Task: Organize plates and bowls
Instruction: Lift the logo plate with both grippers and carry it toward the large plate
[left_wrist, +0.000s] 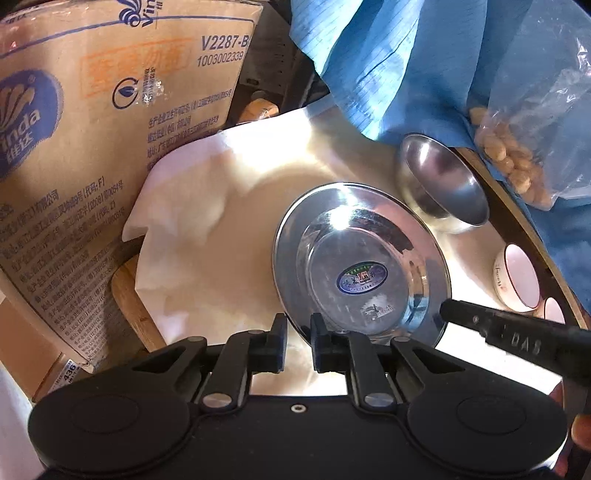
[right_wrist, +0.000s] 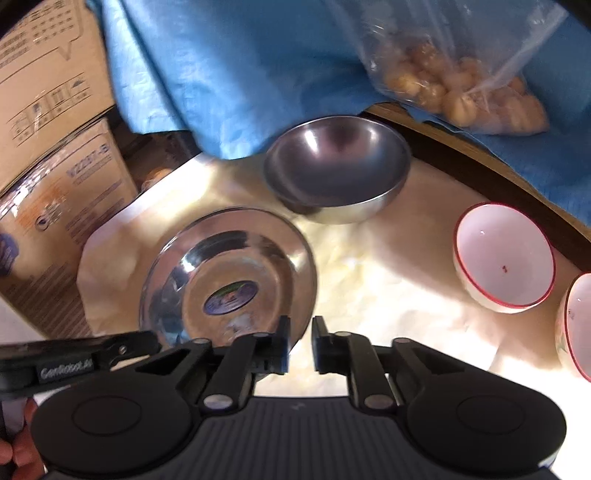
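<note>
A shiny steel plate (left_wrist: 362, 258) with a blue sticker lies on the pale cloth; it also shows in the right wrist view (right_wrist: 229, 277). A steel bowl (left_wrist: 441, 181) (right_wrist: 336, 166) stands just behind it. Two white bowls with red rims (right_wrist: 504, 254) (right_wrist: 578, 325) stand to the right; one shows in the left wrist view (left_wrist: 517, 277). My left gripper (left_wrist: 298, 343) has its jaws close together at the plate's near rim, which seems to sit between them. My right gripper (right_wrist: 300, 345) has a narrow gap and holds nothing, at the plate's near right edge.
Cardboard boxes (left_wrist: 92, 147) stand at the left. A blue cloth (right_wrist: 240, 66) hangs at the back with a plastic bag of nuts (right_wrist: 469, 85) on it. The round wooden table edge (right_wrist: 480, 147) curves at the right. The right gripper's finger (left_wrist: 517, 339) reaches in from the right.
</note>
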